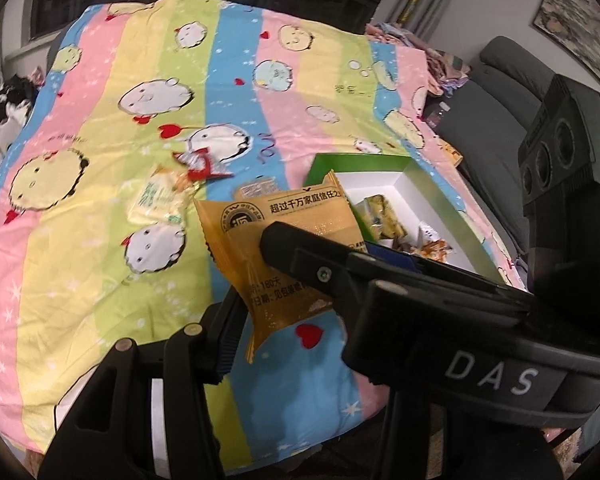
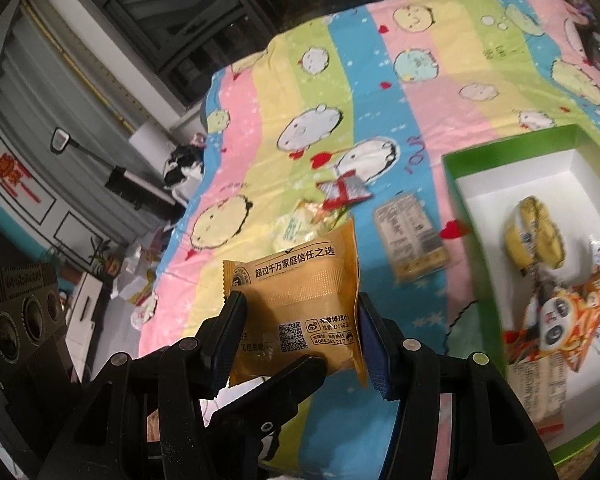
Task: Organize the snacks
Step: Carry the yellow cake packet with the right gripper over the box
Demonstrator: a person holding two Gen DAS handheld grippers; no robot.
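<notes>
Right wrist view: right hand-held gripper (image 2: 300,330) clamps an orange snack packet (image 2: 300,288) between its 2 fingers, above the striped bedspread (image 2: 380,80). Left hand-held gripper (image 2: 276,384) crosses beneath it; its grip cannot be told. Right of both, a green box (image 2: 452,184) holds other snacks.

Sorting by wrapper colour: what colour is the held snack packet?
Orange-gold packet, clearest in the right wrist view.
</notes>
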